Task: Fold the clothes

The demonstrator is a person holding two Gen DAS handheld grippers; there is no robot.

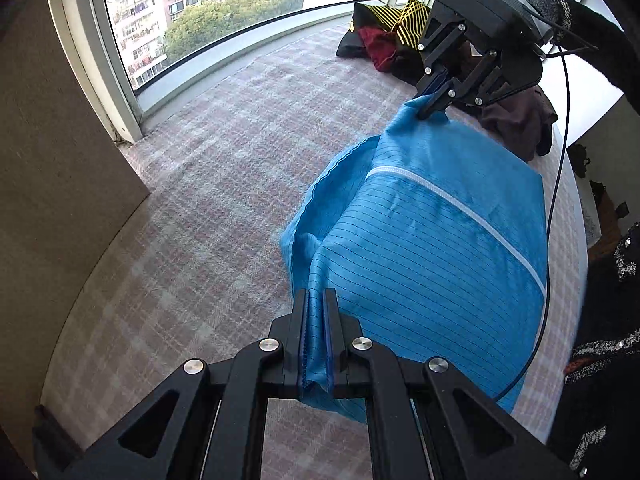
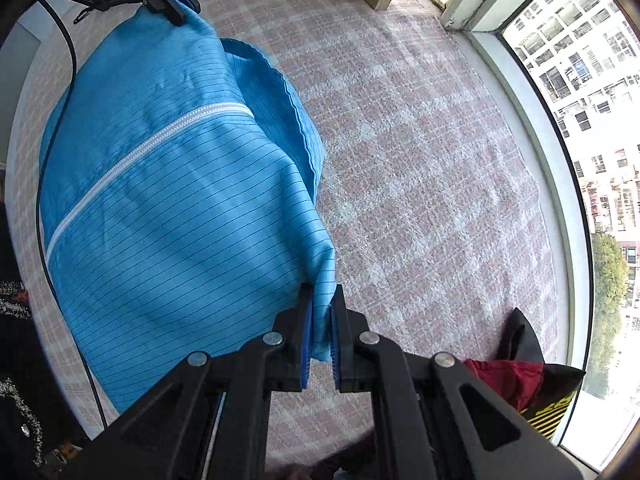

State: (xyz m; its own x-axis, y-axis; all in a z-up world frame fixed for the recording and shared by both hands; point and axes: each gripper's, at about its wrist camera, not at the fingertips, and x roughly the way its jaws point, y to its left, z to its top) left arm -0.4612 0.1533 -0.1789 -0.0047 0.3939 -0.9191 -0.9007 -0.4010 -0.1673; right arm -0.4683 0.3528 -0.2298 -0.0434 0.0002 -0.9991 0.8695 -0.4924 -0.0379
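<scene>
Left wrist: both grippers [image 1: 315, 300] [image 2: 321, 300] pinch blue garment [image 1: 432, 240] aloft

Bright daylight from the window [image 1: 208, 12] — overexposed glare, fisheye-curved edges.

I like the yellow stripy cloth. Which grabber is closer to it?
Right. The right gripper, clamping the blue garment, is just in front of the yellow striped cloth; the left gripper is farther back.
</scene>
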